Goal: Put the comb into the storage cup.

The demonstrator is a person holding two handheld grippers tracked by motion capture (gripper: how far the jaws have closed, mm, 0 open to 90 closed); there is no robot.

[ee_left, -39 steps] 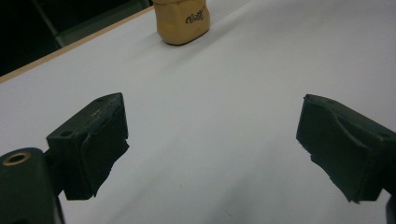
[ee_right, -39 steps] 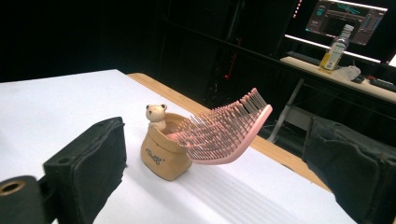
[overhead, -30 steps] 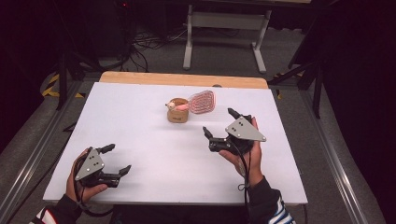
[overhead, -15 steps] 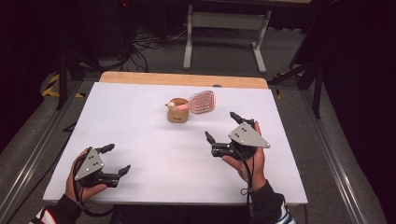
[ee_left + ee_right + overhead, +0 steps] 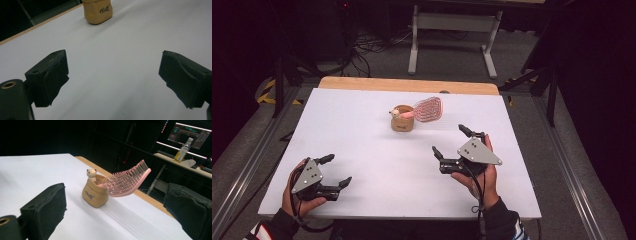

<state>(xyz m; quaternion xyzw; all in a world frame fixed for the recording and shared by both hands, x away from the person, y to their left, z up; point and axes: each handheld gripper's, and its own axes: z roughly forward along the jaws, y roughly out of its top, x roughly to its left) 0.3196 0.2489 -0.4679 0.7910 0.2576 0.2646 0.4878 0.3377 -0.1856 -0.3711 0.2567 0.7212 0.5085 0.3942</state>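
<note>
Near the table's front edge, both tools gape, well apart from the holder.

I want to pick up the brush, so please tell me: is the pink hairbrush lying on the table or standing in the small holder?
It stands in the holder: the pink hairbrush leans out over its rim, clear of the table.

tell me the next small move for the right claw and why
Probably ease the right claw forward toward the pink brush. Its jaws stand open and empty, the brush leans out of the tan holder on that side, and bare white table lies between. The left claw sits farther off.
</note>
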